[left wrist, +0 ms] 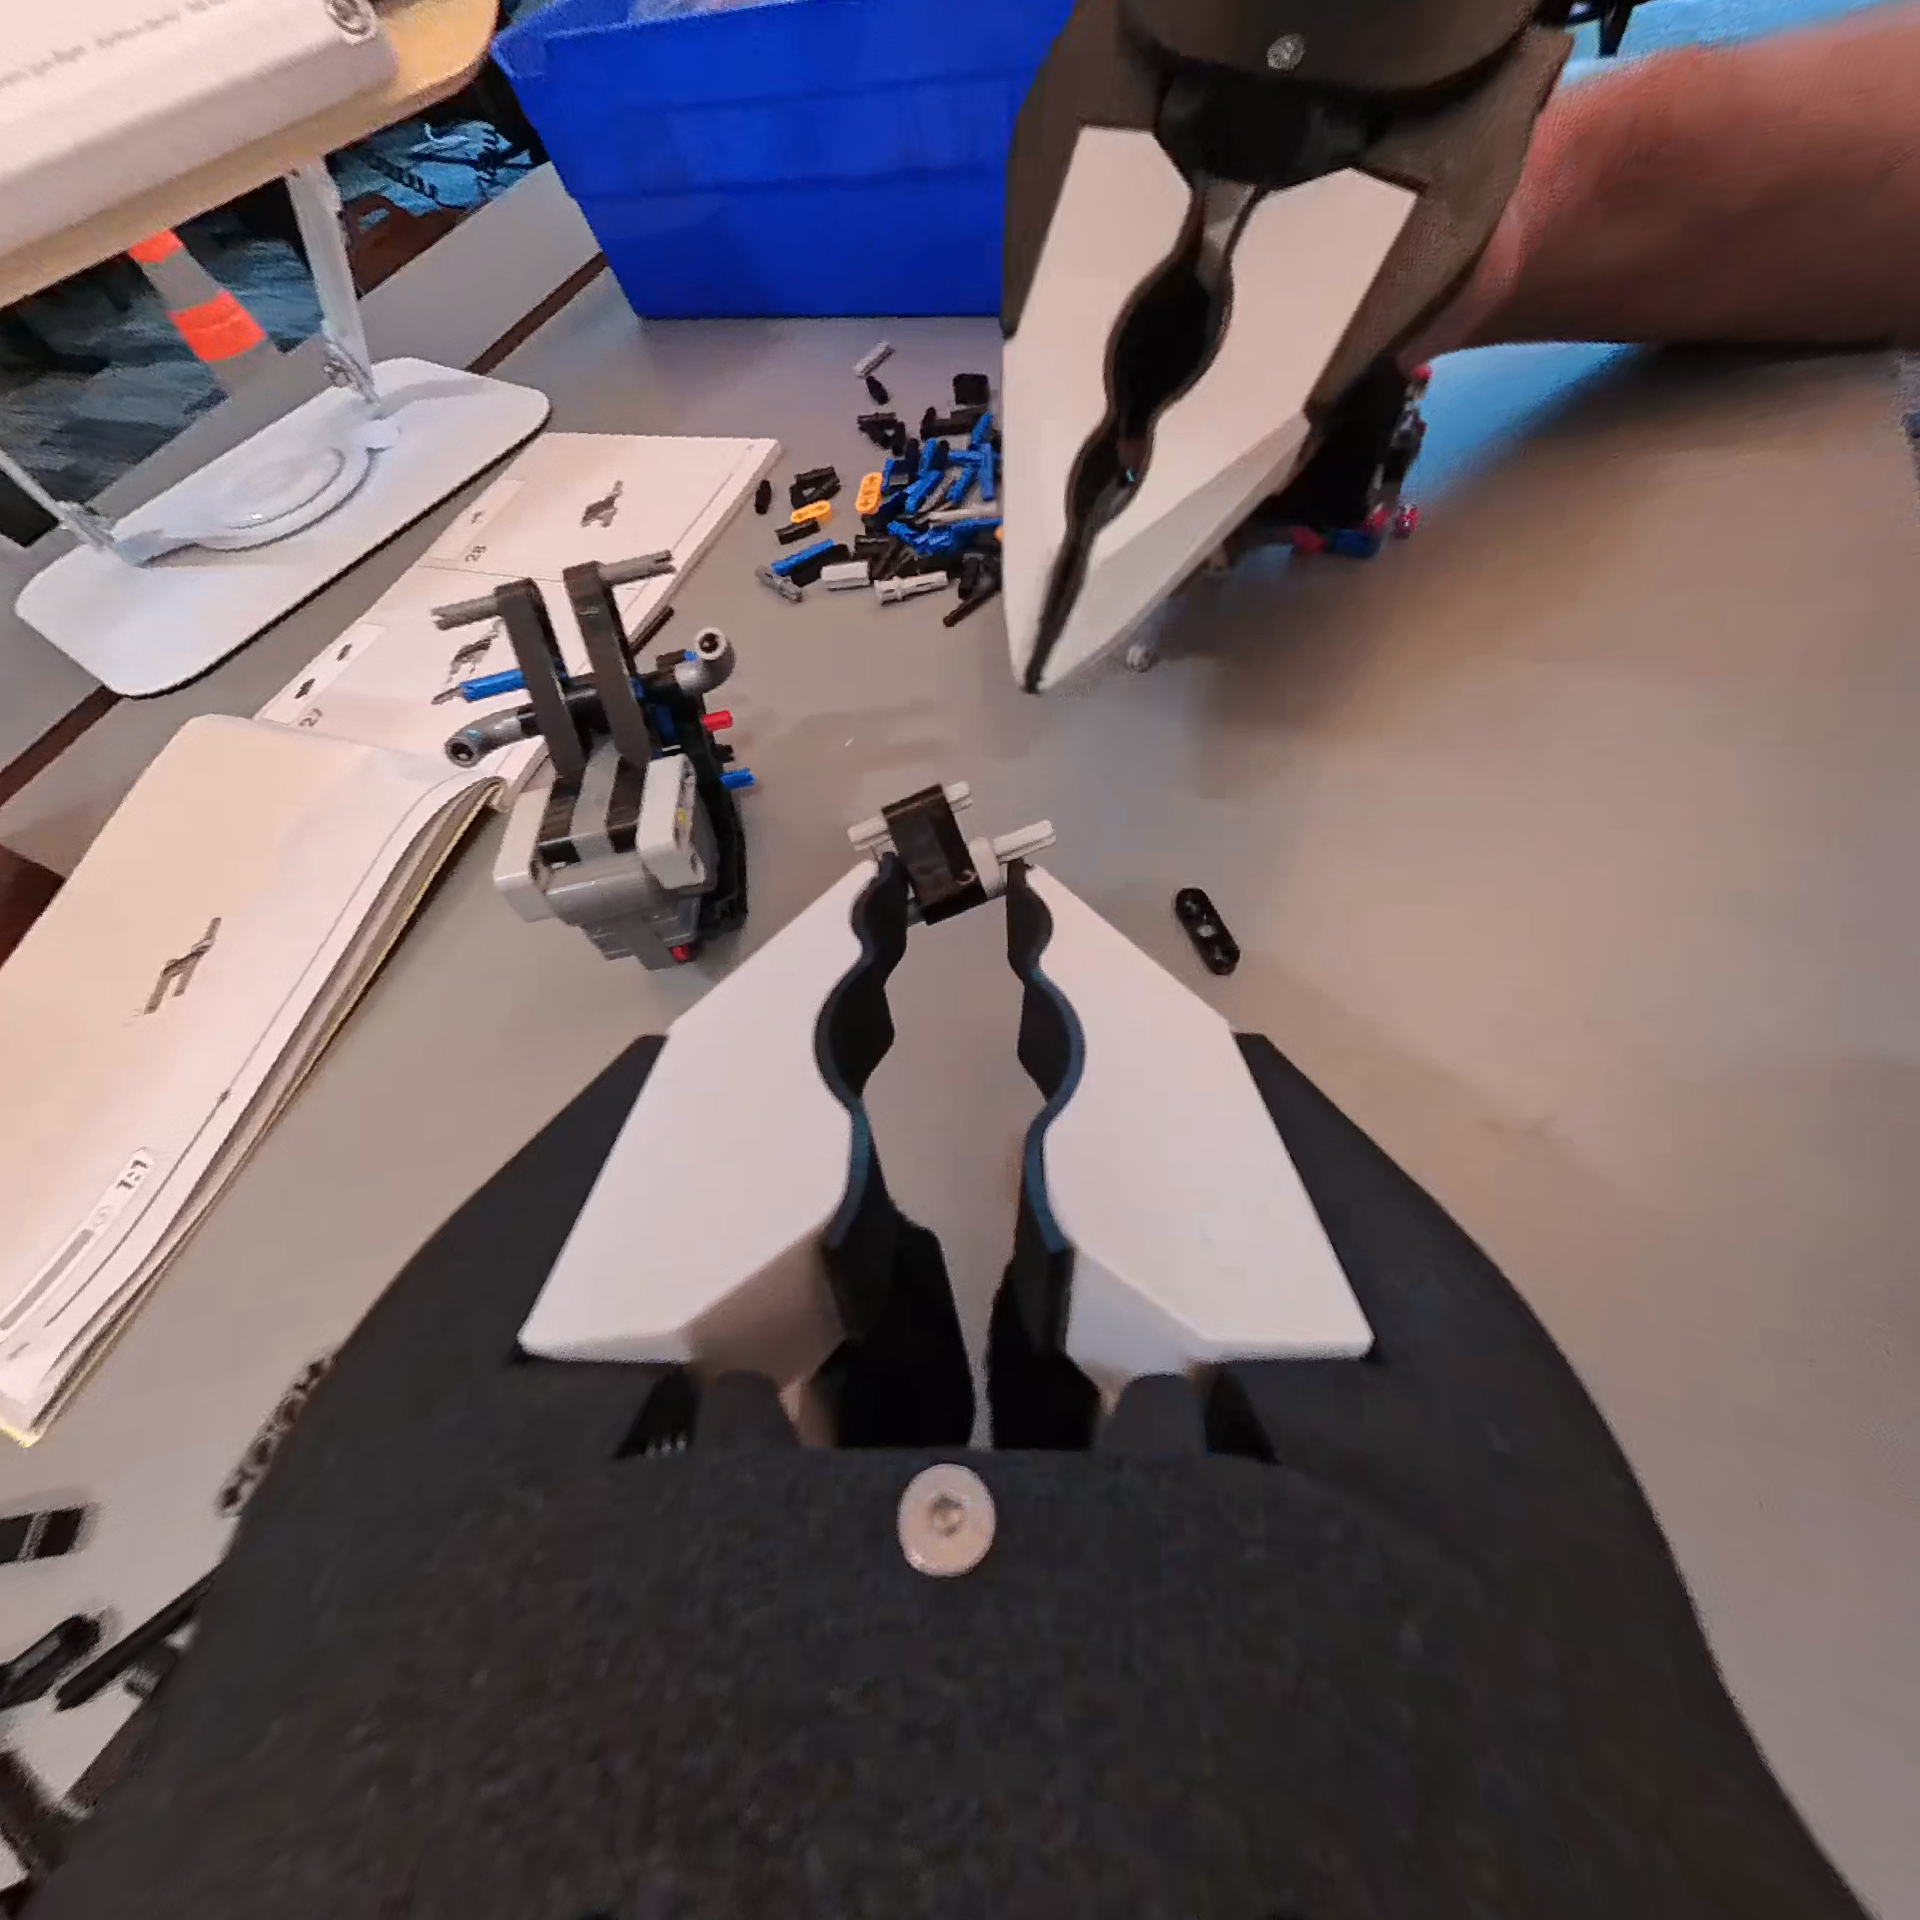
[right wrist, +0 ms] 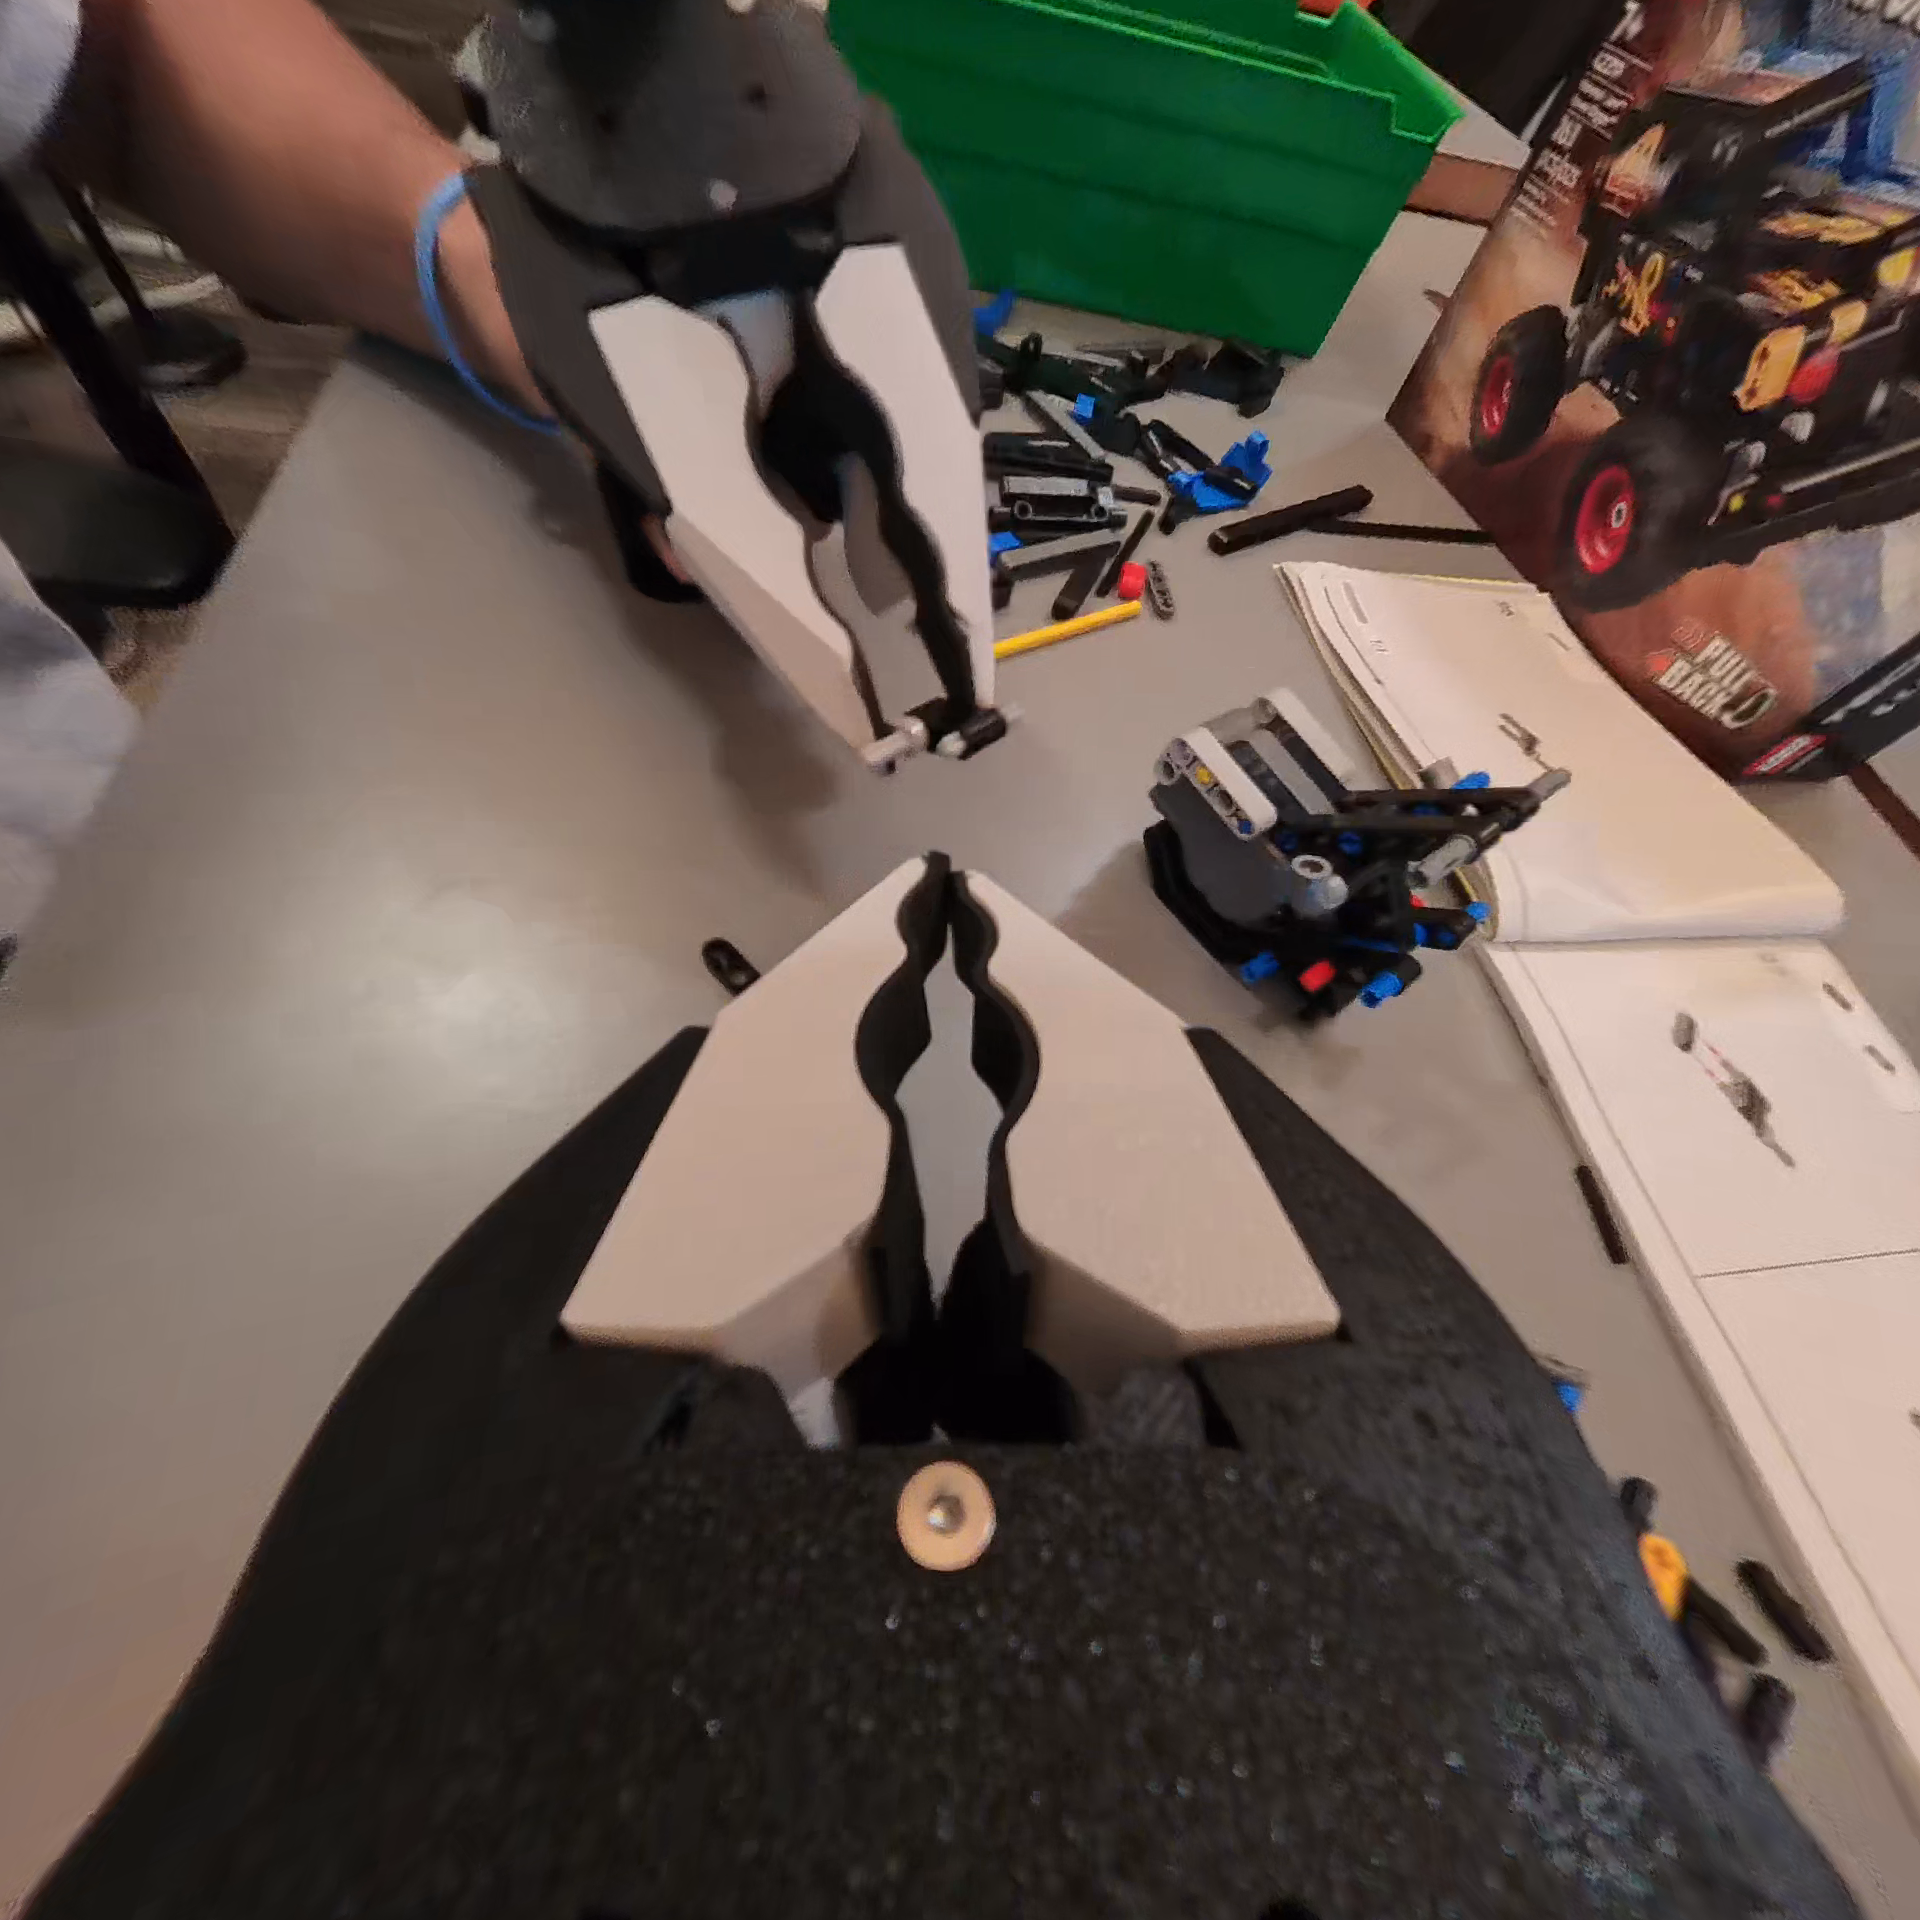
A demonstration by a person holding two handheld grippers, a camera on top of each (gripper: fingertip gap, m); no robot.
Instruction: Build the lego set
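Note:
My left gripper (left wrist: 948, 875) is shut on a small black lego piece with light grey axles (left wrist: 940, 847), held just above the grey table (left wrist: 1455, 831). The right wrist view shows the same grasp (right wrist: 935, 732). My right gripper (right wrist: 940, 871) is shut, and I see nothing between its tips; in the left wrist view it hangs point-down (left wrist: 1034, 675) beyond the held piece. The partly built grey and black model (left wrist: 623, 831) stands left of the left gripper, and shows in the right wrist view (right wrist: 1320, 862). A short black beam (left wrist: 1207, 930) lies on the table, also in the right wrist view (right wrist: 727, 961).
Loose pieces lie in piles (left wrist: 914, 509) (right wrist: 1101, 488). A blue bin (left wrist: 779, 156) and a green bin (right wrist: 1143, 156) stand behind them. Open instruction booklets (left wrist: 208, 987) (right wrist: 1610, 790), the set's box (right wrist: 1714, 364) and a white stand (left wrist: 281, 499) sit around. A person's arm (left wrist: 1714, 208) holds the right gripper. One gripper's finger ends stand about 4 cm off the other's.

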